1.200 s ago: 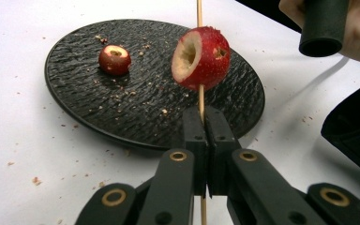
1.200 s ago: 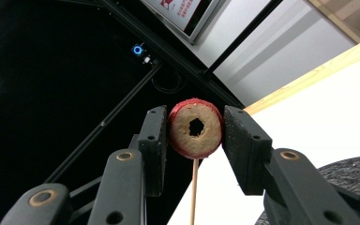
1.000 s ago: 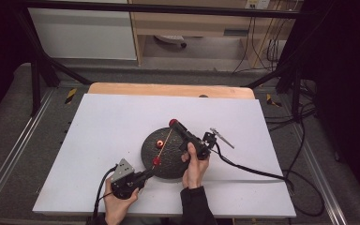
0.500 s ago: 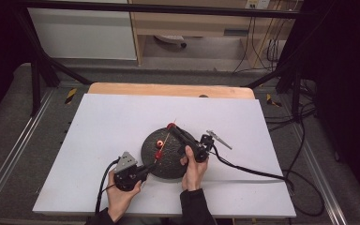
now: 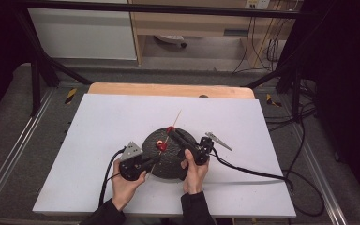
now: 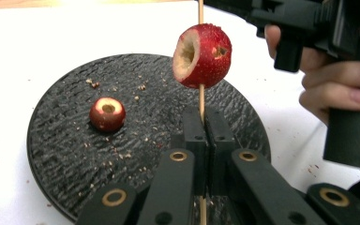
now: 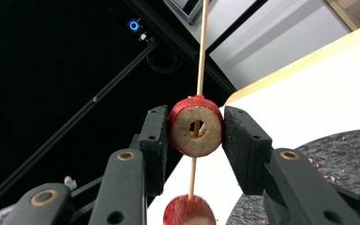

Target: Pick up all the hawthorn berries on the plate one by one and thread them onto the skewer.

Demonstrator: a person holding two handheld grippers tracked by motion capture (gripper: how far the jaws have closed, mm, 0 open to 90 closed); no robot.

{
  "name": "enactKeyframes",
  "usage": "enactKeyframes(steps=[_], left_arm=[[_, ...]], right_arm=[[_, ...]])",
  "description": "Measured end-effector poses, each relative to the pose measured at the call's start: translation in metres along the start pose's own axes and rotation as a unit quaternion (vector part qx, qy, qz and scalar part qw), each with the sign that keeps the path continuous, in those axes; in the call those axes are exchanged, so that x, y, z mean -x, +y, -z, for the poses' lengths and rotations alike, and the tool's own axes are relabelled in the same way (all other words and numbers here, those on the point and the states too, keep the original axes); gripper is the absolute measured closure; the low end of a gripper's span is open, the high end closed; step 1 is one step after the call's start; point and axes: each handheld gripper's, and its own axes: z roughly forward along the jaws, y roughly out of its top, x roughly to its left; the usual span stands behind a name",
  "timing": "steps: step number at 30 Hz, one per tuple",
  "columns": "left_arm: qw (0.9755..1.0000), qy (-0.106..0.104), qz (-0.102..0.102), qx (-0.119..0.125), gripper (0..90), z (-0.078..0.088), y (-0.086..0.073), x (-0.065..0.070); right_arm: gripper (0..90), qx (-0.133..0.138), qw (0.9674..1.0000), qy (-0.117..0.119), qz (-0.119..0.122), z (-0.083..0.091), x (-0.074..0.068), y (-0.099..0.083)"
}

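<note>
A thin wooden skewer [image 6: 201, 101] is gripped at its near end by the left tool [image 6: 201, 140], whose jaws are pressed shut on the stick above a round black plate [image 5: 178, 161] on the white worktop [image 5: 108, 122]. Compared with a second ago, the skewer has been swung from a leftward slant to point away towards the far edge, and the left hand [image 5: 124, 185] has been drawn in closer to the plate. The right tool [image 7: 194, 131] has been brought onto the stick from the right, and a cored red fruit [image 7: 196, 126], pierced through its hollow, is now clamped between its jaws. A second fruit piece [image 7: 189, 211] is seen on the skewer just below it in the right gripper view; whether the two are touching cannot be told. One more cored fruit [image 6: 107, 114] is left lying on the plate's left side among crumbs. It is judged that threading is under way, with the clamped fruit probably about to be slid along the stick, and the loose one yet to be added.
</note>
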Motion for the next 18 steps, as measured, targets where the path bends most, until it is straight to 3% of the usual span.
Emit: enactKeyframes(steps=[13, 18], left_arm=[[0.9999, -0.004, -0.009, -0.005, 88.7, 0.002, -0.002, -0.005], [0.9998, -0.002, -0.016, -0.01, 88.7, 0.014, -0.006, -0.012]], right_arm=[[61.0, -0.028, 0.9995, -0.006, 0.008, 0.001, 0.001, -0.005], [51.4, -0.049, 0.9977, -0.019, 0.043, 0.003, -0.001, 0.001]])
